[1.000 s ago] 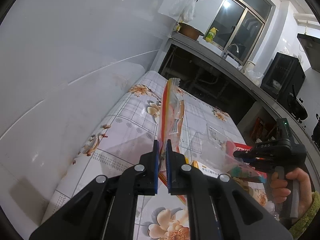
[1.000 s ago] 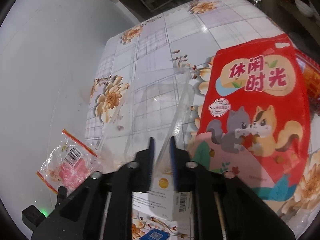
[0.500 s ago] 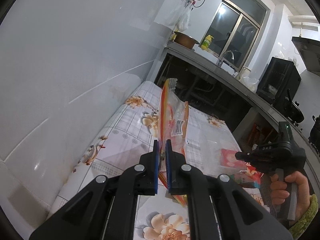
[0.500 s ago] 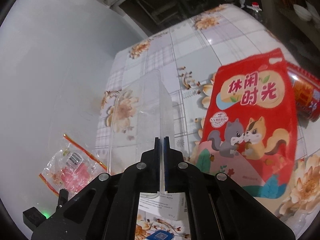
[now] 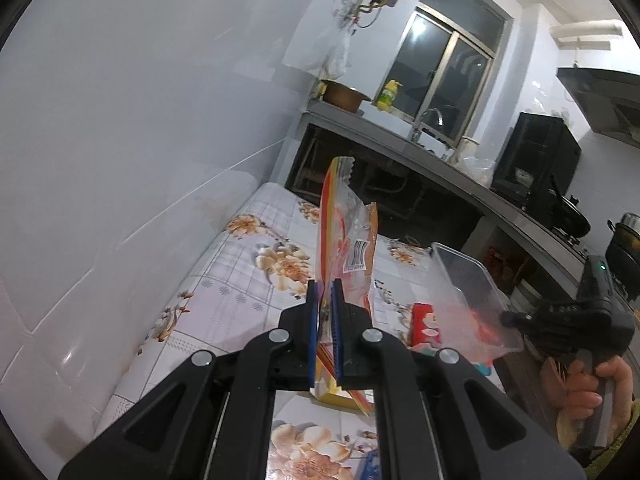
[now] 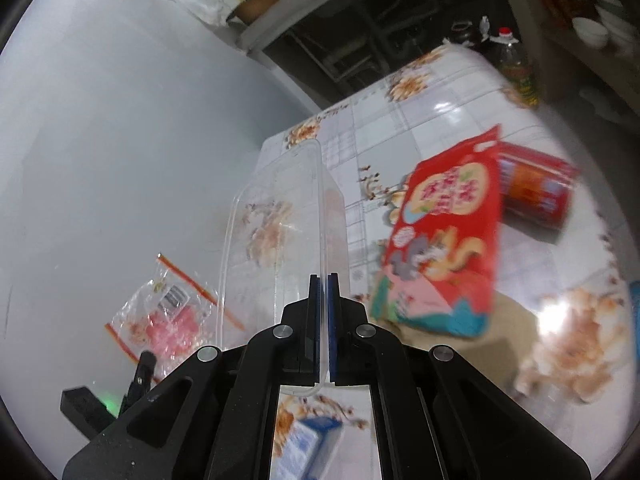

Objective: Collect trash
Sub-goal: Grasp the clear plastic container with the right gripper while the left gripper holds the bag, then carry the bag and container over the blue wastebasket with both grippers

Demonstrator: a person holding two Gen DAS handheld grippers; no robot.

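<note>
Tiled wall along left edge of floral-cloth table: no passage there. Far-left table area bare, open to approach from above. Right half of table occupied: red snack bag lying flat, red can just beyond it on its side, blue-and-white box at near edge. Oil bottle standing past far right corner. Dark counter with sink tap beyond far end. Clear plastic tray and crinkled wrapper held above table, well apart, open air between them.
</note>
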